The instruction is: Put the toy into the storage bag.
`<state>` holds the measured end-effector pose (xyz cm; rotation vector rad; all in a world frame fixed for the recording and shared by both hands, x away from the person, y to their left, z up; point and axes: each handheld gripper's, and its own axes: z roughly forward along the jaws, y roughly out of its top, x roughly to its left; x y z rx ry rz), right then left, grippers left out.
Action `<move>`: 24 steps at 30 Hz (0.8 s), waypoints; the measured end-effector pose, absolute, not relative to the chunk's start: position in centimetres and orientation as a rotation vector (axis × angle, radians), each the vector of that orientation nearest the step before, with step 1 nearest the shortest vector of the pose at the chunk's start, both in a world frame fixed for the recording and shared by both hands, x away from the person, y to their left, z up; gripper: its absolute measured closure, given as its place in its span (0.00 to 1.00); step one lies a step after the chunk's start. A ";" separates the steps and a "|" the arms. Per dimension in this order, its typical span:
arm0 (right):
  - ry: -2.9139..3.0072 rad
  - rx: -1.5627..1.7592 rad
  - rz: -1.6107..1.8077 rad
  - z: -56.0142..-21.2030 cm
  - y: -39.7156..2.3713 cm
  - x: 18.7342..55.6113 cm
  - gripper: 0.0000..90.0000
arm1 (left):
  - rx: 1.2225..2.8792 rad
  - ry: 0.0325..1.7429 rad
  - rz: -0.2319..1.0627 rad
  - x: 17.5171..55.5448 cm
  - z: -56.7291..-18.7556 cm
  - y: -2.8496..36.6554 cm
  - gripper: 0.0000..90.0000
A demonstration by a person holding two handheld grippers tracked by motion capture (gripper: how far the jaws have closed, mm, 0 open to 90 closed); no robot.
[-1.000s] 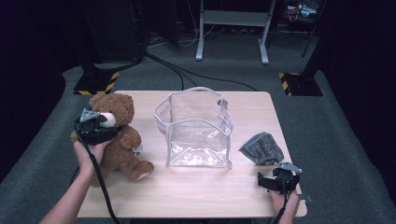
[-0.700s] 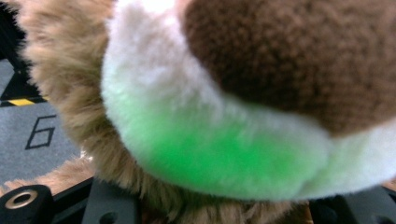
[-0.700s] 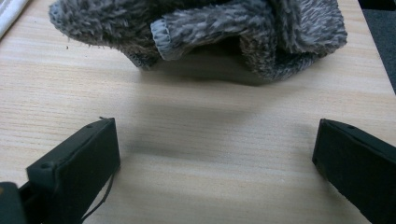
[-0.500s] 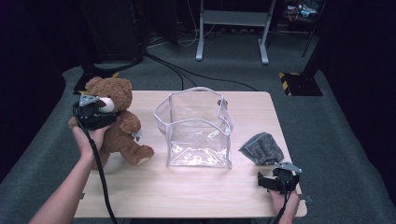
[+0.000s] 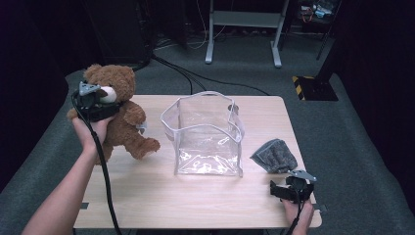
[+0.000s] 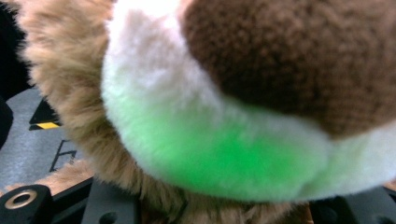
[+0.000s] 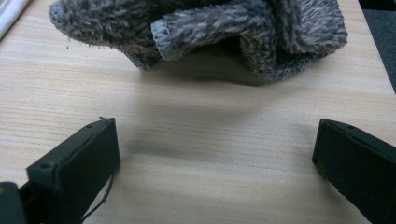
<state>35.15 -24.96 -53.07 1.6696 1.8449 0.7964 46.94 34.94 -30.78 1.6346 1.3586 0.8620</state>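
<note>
Dark room, grey carpet, a light wooden table (image 5: 147,196) with a clear plastic bag (image 5: 205,134) standing open-topped near its middle. Left gripper (image 5: 93,105) is clamped on the teddy bear (image 5: 122,122) at the head; the left gripper view has the pale muzzle (image 6: 196,140) and brown nose (image 6: 299,51) pressed right up against the lens, fur bulging over the jaw bases, so the grip sits on the face and holds. Bear hangs tilted beyond the table's left edge, one leg reaching back over the wood, body clear of the surface, well to the left of the bag. Right gripper (image 5: 292,188) rests at the near right corner, jaws spread wide with bare wood between them (image 7: 210,140); a crumpled grey woolly cloth (image 5: 274,155) lies just ahead of it, not touched. Step in hand, by my reading: carry the bear across and lower it into the bag. Notes for doing it well: lift high enough that the dangling legs pass over the bag's rim (image 5: 169,122), since the walls are soft and a foot catching the rim would likely fold or tip the bag. Bring the bear over the centre of the opening, then lower feet first, straight down. A head grip lets the body swing, so move slowly and let it settle before descending. Release only once the weight rests on the bag's bottom. Free right gripper could steady the bag's near wall if it starts to slide
</note>
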 end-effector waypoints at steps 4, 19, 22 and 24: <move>1.848 1.666 0.793 -53.1 -25.0 35.1 0.00 | 1.624 1.355 0.892 47.4 -29.4 35.0 0.51; 1.849 1.665 0.793 -53.1 -25.0 35.1 0.00 | 1.591 1.311 0.993 48.0 -24.7 34.6 0.51; 1.848 1.665 0.794 -53.1 -25.0 35.1 0.00 | 1.586 1.309 0.999 48.3 -24.2 34.4 0.51; 1.849 1.665 0.793 -53.1 -25.0 35.1 0.00 | 1.588 1.307 1.004 48.4 -23.9 34.3 0.51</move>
